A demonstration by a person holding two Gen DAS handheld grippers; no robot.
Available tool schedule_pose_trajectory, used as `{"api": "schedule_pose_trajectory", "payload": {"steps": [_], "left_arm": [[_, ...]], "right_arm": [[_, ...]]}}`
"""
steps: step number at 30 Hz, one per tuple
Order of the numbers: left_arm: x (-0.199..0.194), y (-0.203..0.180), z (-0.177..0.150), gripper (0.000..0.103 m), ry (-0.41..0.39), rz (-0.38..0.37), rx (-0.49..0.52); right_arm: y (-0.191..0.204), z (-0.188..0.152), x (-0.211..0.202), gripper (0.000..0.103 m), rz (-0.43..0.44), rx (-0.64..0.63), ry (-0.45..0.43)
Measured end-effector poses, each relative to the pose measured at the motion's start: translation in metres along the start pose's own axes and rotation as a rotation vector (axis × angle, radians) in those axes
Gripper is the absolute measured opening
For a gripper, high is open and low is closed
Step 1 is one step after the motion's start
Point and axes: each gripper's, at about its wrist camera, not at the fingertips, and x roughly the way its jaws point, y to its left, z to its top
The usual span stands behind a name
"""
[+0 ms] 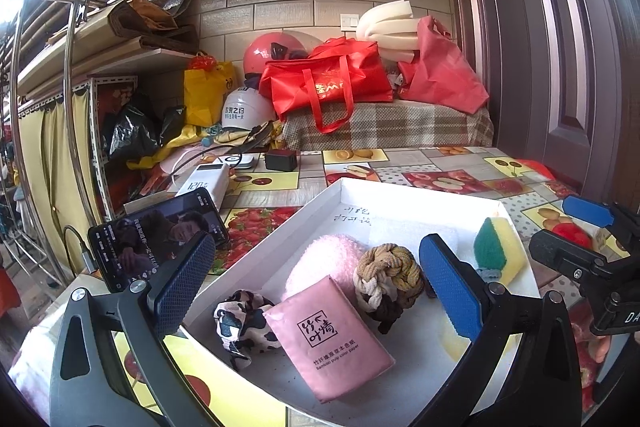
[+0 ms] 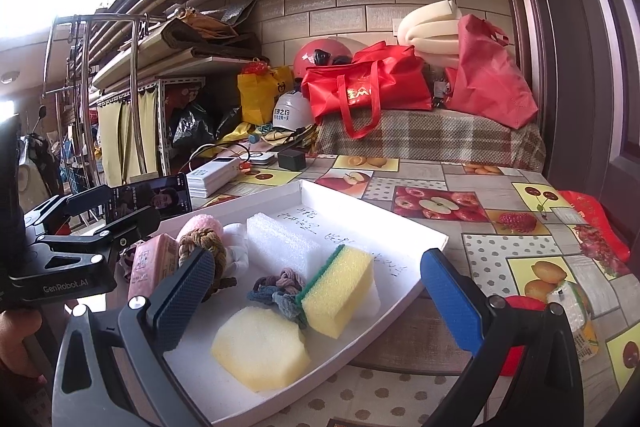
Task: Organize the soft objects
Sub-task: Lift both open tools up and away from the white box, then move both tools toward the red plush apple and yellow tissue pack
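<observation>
Two tools hang over the white tray [image 2: 424, 233] on the fruit-patterned bench [image 2: 492, 259], the left tool [image 1: 316, 287] with its pads spread wide and holding nothing, the right tool [image 2: 316, 291] likewise spread and empty. All the soft things lie inside the tray: a pink tissue pack [image 1: 330, 339] at the near left with a black-and-white scrunchie [image 1: 242, 323] touching its side, a braided rope knot [image 1: 390, 277] resting against a fluffy pink puff [image 1: 324, 259], and towards the right a yellow sponge with a green scouring face [image 2: 340, 289] leaning on a white foam block [image 2: 280, 243]. A cluster of small hair ties [image 2: 278, 293] sits between that sponge and a pale yellow foam piece [image 2: 260, 351] at the near edge. From where I stand, none of this looks heavy; everything should squash under the pads, so a light squeeze ought to do. The sponge seems best taken across its flat sides, the tissue pack across its narrow width, since its wrapper may be slippery. The hair ties look fiddly and could snag on one another.
</observation>
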Motion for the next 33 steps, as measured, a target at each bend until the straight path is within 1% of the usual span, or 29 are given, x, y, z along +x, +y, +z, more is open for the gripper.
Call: {"api": "schedule_pose_trajectory", "payload": {"steps": [4,11,16,20,23,24,27,29,31,33], "left_arm": [[-0.003,-0.009,0.000,0.103,0.000,-0.011,0.019],[-0.008,-0.014,-0.001,0.103,0.004,-0.030,0.020],[-0.012,-0.028,-0.001,0.103,0.003,-0.054,0.053],[-0.015,-0.038,-0.002,0.103,-0.002,-0.065,0.088],[-0.018,-0.044,-0.002,0.103,-0.008,-0.073,0.112],[-0.018,-0.046,-0.003,0.103,-0.010,-0.076,0.119],[-0.022,-0.053,-0.003,0.103,-0.020,-0.095,0.137],[-0.026,-0.056,-0.002,0.103,-0.042,-0.132,0.141],[-0.033,-0.062,0.000,0.103,-0.075,-0.145,0.147],[-0.041,-0.068,0.001,0.103,-0.115,-0.148,0.145]], "right_arm": [[-0.008,-0.003,-0.007,0.103,-0.010,0.027,0.002],[-0.024,-0.007,-0.022,0.103,-0.039,0.066,0.002],[-0.041,-0.011,-0.039,0.103,-0.080,0.089,-0.013],[-0.055,-0.015,-0.055,0.103,-0.142,0.092,-0.033],[-0.071,-0.017,-0.074,0.103,-0.213,0.111,-0.080],[-0.077,-0.018,-0.081,0.103,-0.239,0.123,-0.099],[-0.097,-0.020,-0.101,0.103,-0.350,0.169,-0.145],[-0.112,-0.022,-0.111,0.103,-0.375,0.190,-0.160],[-0.127,-0.024,-0.123,0.103,-0.404,0.211,-0.184],[-0.143,-0.027,-0.133,0.103,-0.406,0.244,-0.203]]}}
